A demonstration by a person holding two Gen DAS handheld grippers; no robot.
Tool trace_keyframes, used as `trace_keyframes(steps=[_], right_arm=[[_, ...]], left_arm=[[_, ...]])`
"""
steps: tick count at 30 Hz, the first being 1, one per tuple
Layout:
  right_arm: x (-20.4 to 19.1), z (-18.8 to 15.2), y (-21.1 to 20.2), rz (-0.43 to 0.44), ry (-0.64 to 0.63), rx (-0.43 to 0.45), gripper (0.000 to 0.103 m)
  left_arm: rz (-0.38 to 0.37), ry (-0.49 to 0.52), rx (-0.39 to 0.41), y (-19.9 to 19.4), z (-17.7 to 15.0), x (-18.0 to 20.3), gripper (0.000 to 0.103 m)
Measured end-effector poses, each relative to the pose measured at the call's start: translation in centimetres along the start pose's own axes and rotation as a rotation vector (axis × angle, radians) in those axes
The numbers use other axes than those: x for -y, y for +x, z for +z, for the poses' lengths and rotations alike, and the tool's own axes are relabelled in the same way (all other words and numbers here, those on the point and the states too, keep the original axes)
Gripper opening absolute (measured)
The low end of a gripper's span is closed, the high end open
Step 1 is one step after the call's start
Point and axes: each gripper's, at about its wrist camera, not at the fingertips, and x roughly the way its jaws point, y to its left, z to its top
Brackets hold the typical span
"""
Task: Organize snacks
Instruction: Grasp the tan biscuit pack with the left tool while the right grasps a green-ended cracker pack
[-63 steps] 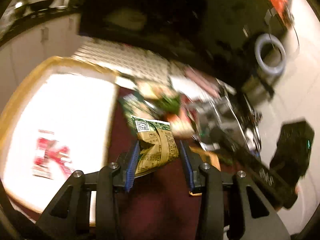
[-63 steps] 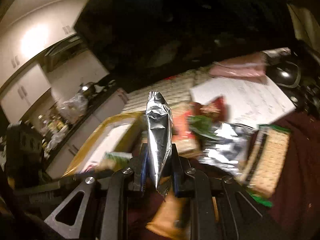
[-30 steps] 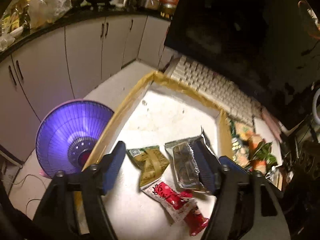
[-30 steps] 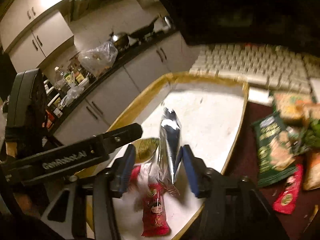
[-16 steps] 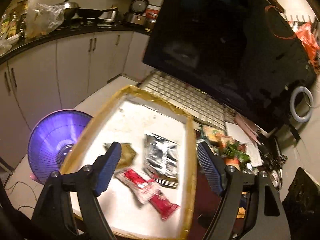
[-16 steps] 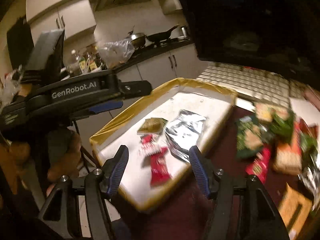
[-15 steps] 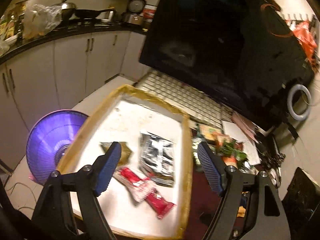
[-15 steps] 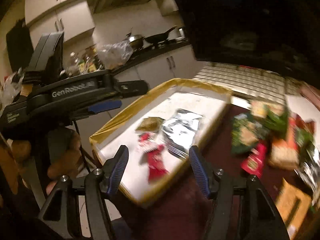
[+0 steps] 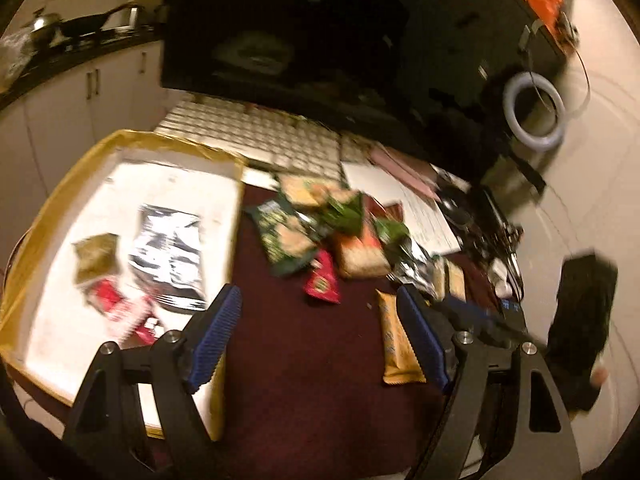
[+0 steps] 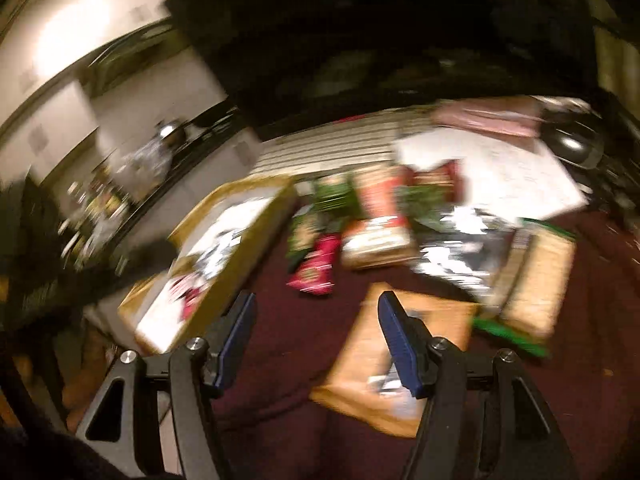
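Hovering both empty, wide-spread grippers, left (image 9: 320, 338) and right (image 10: 316, 338), we are leaving three packets in the gold-rimmed white tray (image 9: 36, 216), with the jumbled snack pile (image 9: 332, 232) remaining on the maroon worktop (image 9: 304, 380).

A: What's around the bench (image 9: 320, 380)?

B: It has a dark maroon top. A large black monitor (image 9: 320, 40) stands at its back, a pale keyboard (image 9: 256, 136) in front of that.

A: And further off?

B: White kitchen cabinets (image 9: 80, 100) under a dark countertop (image 9: 60, 52) with pans, blurred. A white ring light (image 9: 534, 112) stands right of the monitor. Warm, dim lighting.
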Motion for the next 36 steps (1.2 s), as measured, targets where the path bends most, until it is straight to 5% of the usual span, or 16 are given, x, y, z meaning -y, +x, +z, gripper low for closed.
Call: trace_keyframes(steps=[9,14,20,29,31,36], right_arm=[[4.9,1.2,-1.3,-0.198,0.153,0.048,0.063],[6.2,2.4,-0.5,-0.207,0.152,0.026,0.063],[7.7,2.9,-0.3,-0.422,0.221,0.025,0.063],[9.3,2.9,2.6,-0.522,0.222,-0.042,0.063],[9.3,2.8,2.6,-0.552,0.217,-0.050,0.047],[9.6,2.2,1.8,-0.546,0.207,-0.038,0.047]], left_arm=[[-0.044,0.072,-0.079,1.9,-1.4,2.8,0.080],[-0.043,0.082,-0.108,2.7,-1.8,3.2,0.080],[-0.046,0.096,-0.121,3.1,-2.1,3.5,0.081],[-0.058,0.125,-0.160,4.2,-2.5,4.5,0.081],[-0.059,0.134,-0.165,4.4,-2.5,4.8,0.081],[-0.079,0.162,-0.200,5.8,-2.5,6.2,0.081]])
